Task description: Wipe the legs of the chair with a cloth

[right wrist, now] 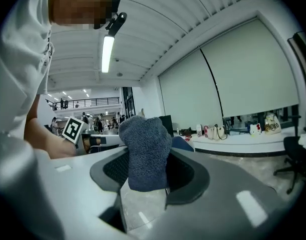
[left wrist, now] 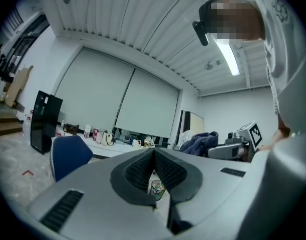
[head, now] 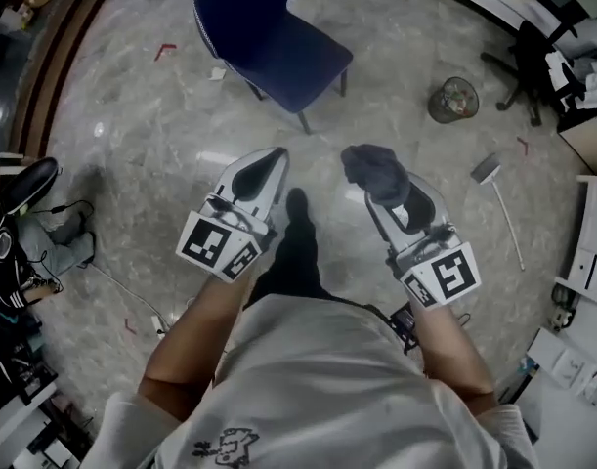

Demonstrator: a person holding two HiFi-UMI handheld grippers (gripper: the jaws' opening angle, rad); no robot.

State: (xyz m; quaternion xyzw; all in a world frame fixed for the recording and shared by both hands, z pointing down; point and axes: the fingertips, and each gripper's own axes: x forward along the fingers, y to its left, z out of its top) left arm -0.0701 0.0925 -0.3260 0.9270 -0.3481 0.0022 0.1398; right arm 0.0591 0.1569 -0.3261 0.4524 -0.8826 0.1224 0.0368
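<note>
- Holds cloth (head: 371,162) clamped in right gripper (head: 388,191).
- Shows left gripper (head: 276,156) closed, empty.
- Stands well apart from chair (head: 278,42), ahead on floor (head: 142,115).
- Looks barely begun: all legs (head: 303,121) left to wipe.

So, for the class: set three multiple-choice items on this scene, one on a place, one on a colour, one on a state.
1. Where is the chair? A) ahead of the person B) behind the person C) on a desk
2. Its seat colour? A) red B) dark blue C) yellow
3. The right gripper's jaws are: A) wide apart, empty B) shut on the cloth C) shut on a chair leg
Answers: 1 A, it stands beyond both jaws in the head view; 2 B, seat and back show dark blue; 3 B, the cloth sits pinched between the jaws.
</note>
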